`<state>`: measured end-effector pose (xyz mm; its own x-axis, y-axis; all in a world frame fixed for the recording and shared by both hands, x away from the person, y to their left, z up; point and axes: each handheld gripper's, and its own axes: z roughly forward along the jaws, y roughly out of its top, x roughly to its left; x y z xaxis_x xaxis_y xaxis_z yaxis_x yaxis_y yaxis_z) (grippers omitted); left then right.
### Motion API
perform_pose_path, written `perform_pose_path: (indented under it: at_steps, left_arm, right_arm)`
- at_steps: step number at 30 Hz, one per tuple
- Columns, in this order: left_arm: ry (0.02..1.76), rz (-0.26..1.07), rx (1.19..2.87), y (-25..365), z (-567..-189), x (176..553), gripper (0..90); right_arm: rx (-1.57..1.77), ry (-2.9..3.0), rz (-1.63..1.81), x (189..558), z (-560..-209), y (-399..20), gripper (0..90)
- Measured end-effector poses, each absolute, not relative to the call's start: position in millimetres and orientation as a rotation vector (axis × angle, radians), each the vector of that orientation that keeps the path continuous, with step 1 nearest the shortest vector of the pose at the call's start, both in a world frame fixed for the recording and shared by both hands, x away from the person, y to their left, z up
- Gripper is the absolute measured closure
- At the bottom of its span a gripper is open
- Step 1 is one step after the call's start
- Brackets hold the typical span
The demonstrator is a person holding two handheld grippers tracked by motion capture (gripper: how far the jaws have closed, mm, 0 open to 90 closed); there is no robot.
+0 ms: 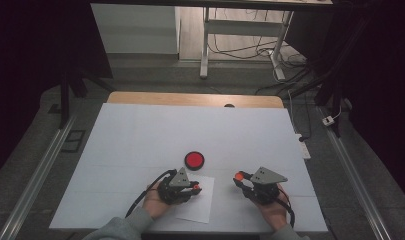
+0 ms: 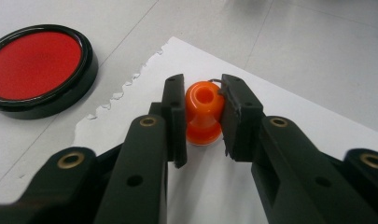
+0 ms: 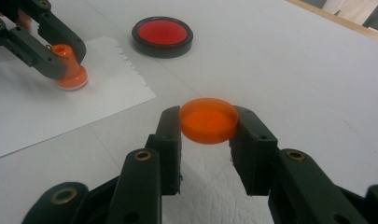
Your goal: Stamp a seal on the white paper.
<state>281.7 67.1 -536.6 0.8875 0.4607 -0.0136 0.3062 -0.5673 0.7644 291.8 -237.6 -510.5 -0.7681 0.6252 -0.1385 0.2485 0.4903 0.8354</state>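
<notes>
two small orange pieces are in hand, which suggests the stamping job is past its preparation. the left gripper (image 2: 203, 116) is clamped on the waisted neck of a small orange plastic stamp (image 2: 204, 114), and in the left gripper view the stamp's base sits on the white sheet of paper with a torn edge (image 2: 289, 116), so i judge the press onto the paper is the step in hand. the right gripper (image 3: 209, 123) is closed on the rim of a shallow round orange plastic cap (image 3: 209, 120), held off the white table cover (image 3: 280, 65) to the right of the paper; this looks like the stamp's cap, already taken off. the round black ink pad with a red face (image 1: 194, 160) lies open just beyond the paper's far edge, near the stamp but apart from it.

whether the stamp has been inked, or has left a mark, i cannot tell: the base hides the spot beneath it. lifting the stamp clear and fitting the cap back on appear to be what is left.

both tools have their jaws drawn in narrow, each pressing on its piece from two sides.
</notes>
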Motion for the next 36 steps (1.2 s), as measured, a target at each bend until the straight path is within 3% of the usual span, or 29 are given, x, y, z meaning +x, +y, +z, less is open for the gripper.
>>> perform_pose_path:
  at_steps: [36]
  left_arm:
    - [0.546,0.258,2.21,66.9,-538.1,279.4,72.6]
  right_arm:
    - [0.721,2.312,1.187,291.4,-510.6,-237.7,63.8]
